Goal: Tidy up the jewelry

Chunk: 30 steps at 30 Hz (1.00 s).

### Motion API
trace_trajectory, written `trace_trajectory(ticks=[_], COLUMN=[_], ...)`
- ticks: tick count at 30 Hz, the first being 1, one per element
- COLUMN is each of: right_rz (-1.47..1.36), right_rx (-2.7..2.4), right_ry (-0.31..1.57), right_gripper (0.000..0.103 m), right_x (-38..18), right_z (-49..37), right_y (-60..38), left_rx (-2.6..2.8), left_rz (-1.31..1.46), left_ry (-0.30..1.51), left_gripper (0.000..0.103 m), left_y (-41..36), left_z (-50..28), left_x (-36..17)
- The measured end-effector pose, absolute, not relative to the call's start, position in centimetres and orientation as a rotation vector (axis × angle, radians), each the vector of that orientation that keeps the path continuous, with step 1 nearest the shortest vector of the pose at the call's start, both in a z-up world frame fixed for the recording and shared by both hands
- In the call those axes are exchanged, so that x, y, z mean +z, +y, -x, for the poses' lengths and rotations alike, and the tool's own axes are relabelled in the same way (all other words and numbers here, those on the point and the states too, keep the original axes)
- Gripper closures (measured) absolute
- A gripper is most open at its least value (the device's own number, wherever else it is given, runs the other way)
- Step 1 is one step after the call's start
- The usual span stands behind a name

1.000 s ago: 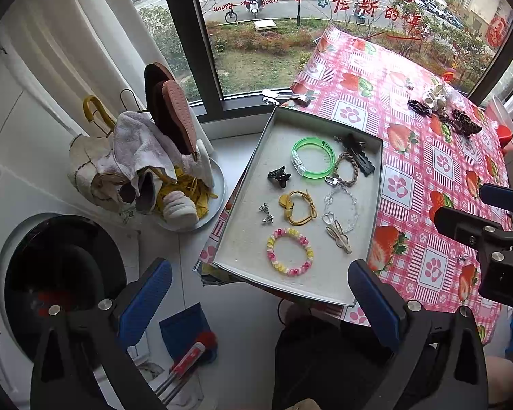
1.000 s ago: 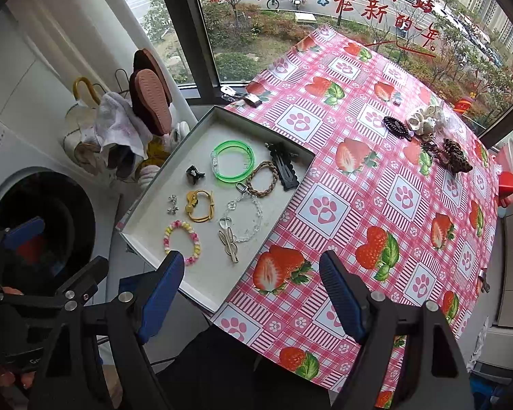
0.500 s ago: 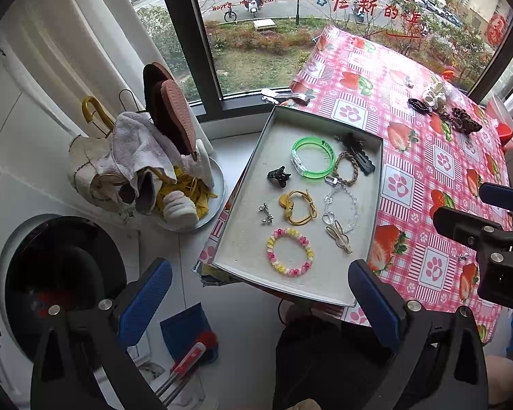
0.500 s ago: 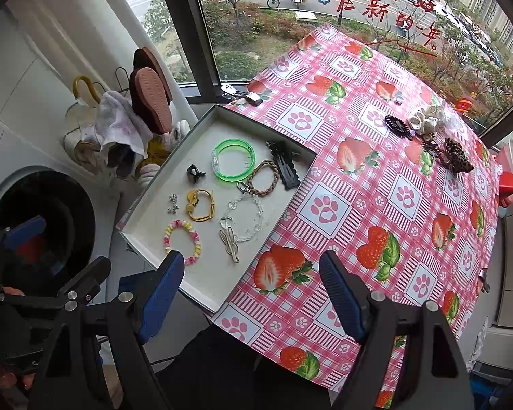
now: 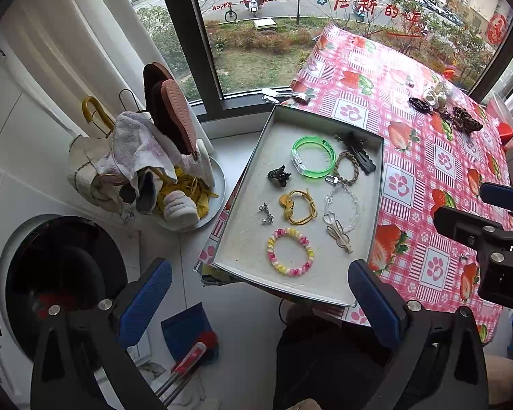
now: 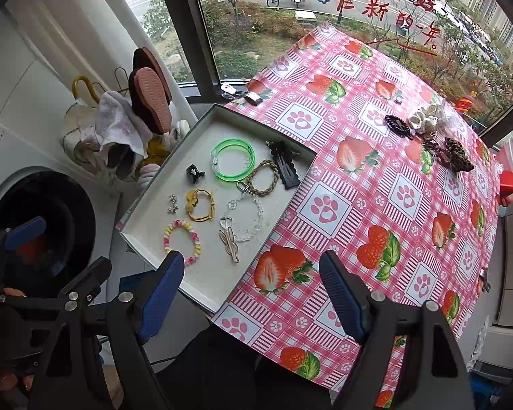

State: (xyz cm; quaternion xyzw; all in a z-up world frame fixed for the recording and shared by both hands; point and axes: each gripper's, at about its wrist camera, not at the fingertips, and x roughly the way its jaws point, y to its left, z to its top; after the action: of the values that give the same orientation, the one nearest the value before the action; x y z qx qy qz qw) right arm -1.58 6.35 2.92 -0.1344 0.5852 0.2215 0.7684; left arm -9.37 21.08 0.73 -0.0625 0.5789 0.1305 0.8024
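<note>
1. The left gripper [image 5: 260,294] is held wide apart and empty, raised well above the near edge of the tray [image 5: 256,157]; nothing is seen between its blue pads.
2. The right gripper [image 6: 253,290] is likewise spread and carries nothing, poised over the tray's near corner and the strawberry tablecloth [image 6: 386,184].
3. Inside the tray, nine or so pieces are laid out apart from one another: a green bangle [image 5: 313,158], a pink-and-yellow bead bracelet [image 5: 290,251], a yellow cord bracelet [image 5: 298,206], a braided tan bracelet [image 5: 346,168], a clear chain bracelet [image 5: 340,207], a black claw clip [image 5: 279,175] and a black hair clip [image 5: 359,155].
4. At the far side of the tablecloth, well apart from the tray, a cluster of loose pieces [image 6: 427,136] is left lying.
5. The task is judged to be largely done, with that far cluster yet to be carried across.
</note>
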Motion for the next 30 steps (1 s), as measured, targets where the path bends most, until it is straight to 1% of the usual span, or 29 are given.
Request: trace_trajectory(ticks=[30], right_rz=[0.292], right_rx=[0.481], right_ry=[1.272], right_gripper=[0.02], right_x=[2.88], right_z=[1.67], right_y=[6.48], left_rx=[0.279], left_rz=[0.13], left_ry=[1.242], left_gripper=[0.0], left_y=[21.33], left_z=[9.38], left_x=[0.77])
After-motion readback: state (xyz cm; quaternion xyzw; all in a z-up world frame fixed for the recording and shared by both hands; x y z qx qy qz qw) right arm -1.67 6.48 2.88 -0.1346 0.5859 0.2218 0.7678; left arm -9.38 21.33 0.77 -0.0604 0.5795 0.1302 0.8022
